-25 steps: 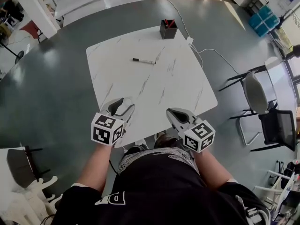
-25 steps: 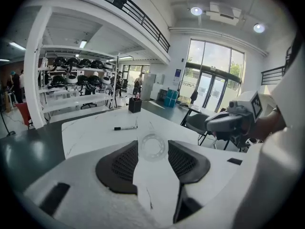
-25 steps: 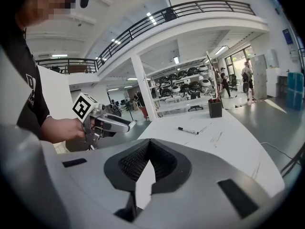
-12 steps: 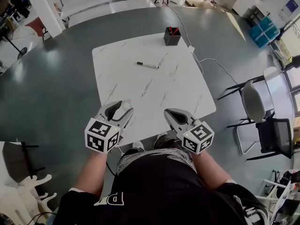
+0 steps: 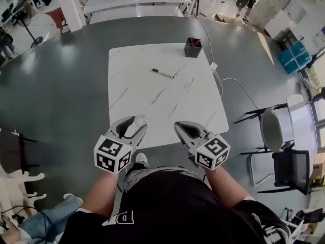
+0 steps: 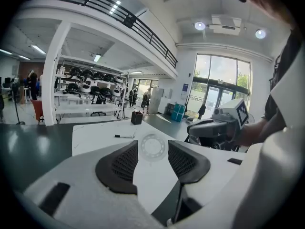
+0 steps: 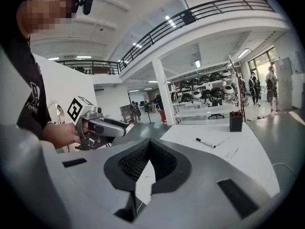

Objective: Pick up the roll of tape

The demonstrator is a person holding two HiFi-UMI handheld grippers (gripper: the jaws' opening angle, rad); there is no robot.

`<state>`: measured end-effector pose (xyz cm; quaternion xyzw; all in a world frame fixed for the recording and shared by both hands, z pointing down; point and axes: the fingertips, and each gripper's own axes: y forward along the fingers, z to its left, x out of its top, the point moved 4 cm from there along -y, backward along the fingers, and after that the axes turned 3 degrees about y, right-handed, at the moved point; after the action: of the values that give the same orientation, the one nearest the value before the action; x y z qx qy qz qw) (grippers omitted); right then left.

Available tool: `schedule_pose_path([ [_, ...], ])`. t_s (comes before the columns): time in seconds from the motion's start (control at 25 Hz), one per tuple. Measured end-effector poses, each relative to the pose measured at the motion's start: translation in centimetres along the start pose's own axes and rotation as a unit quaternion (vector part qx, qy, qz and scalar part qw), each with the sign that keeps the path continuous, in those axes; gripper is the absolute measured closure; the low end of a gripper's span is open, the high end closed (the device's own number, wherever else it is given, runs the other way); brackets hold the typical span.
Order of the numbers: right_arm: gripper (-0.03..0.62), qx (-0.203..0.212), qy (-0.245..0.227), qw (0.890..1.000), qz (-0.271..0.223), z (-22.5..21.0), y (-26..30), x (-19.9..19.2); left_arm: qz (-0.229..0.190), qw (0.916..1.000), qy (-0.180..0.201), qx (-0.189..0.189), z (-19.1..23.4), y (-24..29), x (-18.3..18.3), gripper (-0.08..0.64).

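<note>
Clear roll of tape pinched in the left gripper, at the near edge of the table.

The left gripper is clenched on the roll of tape, with a ribbed pad against each side of the ring, just above the near edge of the table. The roll is round, with no long side. Its open centre faces straight back along the jaws, so its axis runs out toward the far edge of the table. The right gripper hangs beside it over the same near edge, its jaw tips pressed together on nothing. A pen lies toward the far side of the table and a pen holder stands at its far right corner. Compared with a second ago, the table sits higher and looks smaller in the head view. Both grippers keep their pose, and the roll is still between the same jaws.
</note>
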<state>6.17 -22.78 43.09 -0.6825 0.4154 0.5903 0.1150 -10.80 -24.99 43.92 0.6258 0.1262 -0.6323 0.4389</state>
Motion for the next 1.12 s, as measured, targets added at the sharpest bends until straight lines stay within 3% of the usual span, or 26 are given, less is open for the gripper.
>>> schedule_pose_path([
  [0.36, 0.589, 0.030, -0.001, 0.999, 0.015, 1.3, -7.5, -3.7, 0.009, 0.9998, -0.005, 0.018, -8.9, -0.6, -2.4, 0.351],
  [0.84, 0.589, 0.060, -0.001, 0.998, 0.010, 4.5, -12.8, -7.3, 0.006, 0.9990, -0.010, 0.043, -15.8, -4.2, -5.0, 0.351],
  [1.12, 0.589, 0.079, 0.010, 0.997, 0.002, 6.5, -12.9, -8.3, 0.008, 0.9966, -0.027, 0.078, -16.6, -7.9, -6.9, 0.351],
])
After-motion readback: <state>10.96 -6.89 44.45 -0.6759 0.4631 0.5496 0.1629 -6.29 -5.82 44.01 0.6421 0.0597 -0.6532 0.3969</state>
